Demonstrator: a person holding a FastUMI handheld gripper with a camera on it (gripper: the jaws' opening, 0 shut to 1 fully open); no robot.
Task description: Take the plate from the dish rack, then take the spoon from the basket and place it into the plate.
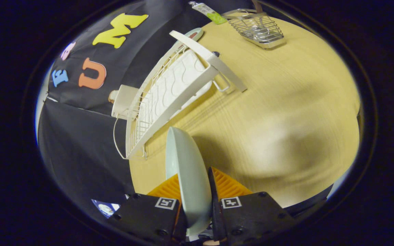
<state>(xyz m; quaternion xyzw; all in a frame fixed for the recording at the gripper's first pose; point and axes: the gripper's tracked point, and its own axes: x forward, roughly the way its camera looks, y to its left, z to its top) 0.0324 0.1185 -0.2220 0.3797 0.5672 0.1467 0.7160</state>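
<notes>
Both fingers of my gripper clamp the plate on edge — bare table right, rack far left.

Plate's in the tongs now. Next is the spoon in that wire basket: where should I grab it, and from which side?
The tongs are shut on the plate, so set it down first. The basket stands far beyond the dish rack on the table. It is open-topped with wire walls, so come from above and grip the spoon's handle; its exact pose is too small to tell.
</notes>
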